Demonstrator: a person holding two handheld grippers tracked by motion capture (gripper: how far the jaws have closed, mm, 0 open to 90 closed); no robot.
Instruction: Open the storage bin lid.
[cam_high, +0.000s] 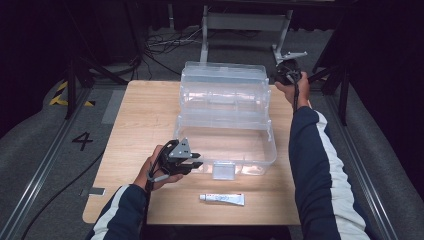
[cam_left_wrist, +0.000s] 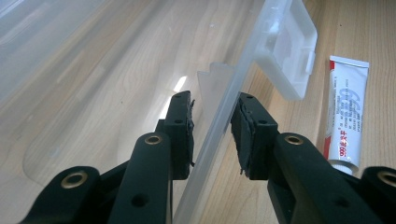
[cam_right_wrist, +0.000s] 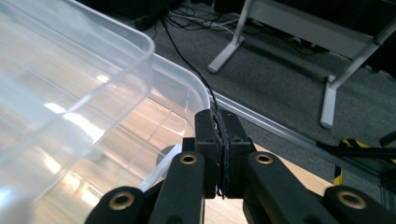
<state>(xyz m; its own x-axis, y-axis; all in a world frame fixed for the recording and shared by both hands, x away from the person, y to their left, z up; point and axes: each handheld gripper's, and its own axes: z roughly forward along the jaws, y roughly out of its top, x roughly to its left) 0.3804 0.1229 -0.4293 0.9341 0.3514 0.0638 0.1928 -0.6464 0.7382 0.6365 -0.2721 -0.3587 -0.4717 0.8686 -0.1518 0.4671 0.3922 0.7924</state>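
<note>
The tube's (cam_left_wrist: 346, 112) cap end hides behind the left tongs (cam_left_wrist: 212, 135).

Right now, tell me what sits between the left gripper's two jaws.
In the left gripper view, the left gripper straddles the front wall of the clear plastic box; its pads stand apart from it.

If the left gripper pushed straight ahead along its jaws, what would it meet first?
The left gripper already straddles the clear box's front wall; going on, it would likely slide along that wall toward the latch tab.

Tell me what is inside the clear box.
The box looks bare inside; the wooden table shows through its floor. The left tool straddles its front wall. The raised lid blurs the back part.
</note>
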